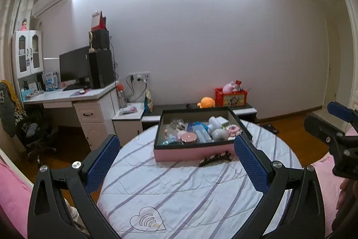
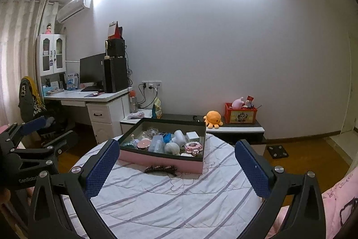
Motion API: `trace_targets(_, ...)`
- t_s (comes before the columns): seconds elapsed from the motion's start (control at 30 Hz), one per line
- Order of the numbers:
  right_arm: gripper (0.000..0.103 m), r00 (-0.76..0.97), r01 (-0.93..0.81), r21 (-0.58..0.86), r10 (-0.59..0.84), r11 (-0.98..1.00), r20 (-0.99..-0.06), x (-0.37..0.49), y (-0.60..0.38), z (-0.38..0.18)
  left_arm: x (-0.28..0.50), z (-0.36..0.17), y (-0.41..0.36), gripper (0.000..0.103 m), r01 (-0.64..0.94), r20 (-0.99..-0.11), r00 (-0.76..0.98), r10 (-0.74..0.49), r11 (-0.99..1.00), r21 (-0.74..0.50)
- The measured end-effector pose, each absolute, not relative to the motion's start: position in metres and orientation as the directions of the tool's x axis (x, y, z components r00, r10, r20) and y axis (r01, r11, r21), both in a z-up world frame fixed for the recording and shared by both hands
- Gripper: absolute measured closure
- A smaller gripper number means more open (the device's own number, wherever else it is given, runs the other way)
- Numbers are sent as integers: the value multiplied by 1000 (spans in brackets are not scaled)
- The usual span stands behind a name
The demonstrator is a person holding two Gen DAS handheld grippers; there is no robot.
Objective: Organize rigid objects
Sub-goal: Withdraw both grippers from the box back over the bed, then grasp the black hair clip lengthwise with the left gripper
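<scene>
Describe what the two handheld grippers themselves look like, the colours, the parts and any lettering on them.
Both match. The left gripper and right gripper each have two matte black plastic fingers on triangular cut-out linkages with round silver pivot bolts. The inner pads are blue with a fine dimpled grid texture. White lettering beginning "GenRobo" marks the left gripper's body. No cables show.

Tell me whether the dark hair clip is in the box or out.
Out: the hair clip lies on the striped cloth against the pink box front.
</scene>
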State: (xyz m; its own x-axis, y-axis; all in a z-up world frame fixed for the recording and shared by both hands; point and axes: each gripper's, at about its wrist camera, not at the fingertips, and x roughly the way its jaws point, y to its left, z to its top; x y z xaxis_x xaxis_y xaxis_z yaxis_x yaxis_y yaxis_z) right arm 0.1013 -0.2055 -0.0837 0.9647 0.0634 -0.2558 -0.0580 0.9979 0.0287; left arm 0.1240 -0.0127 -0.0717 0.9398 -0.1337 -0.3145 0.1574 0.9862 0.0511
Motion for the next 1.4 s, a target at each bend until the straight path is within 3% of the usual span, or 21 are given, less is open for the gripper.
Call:
trace_targets(0.7,0,871,42,150,38,988,-489,182,-292,-177,284,-204,-93,0,298,-737,639,-220,954,-27)
trace_targets(1.3,0,830,11,190,97,982,-550,226,-313,-204,360,-242,-139,0,254,-815,544,-200,965,-68)
trace_targets(1.4,0,824,10,190,100,982,-557,228,-310,-206,354,-243,-134,6,257,-807,556,-199,965,-61)
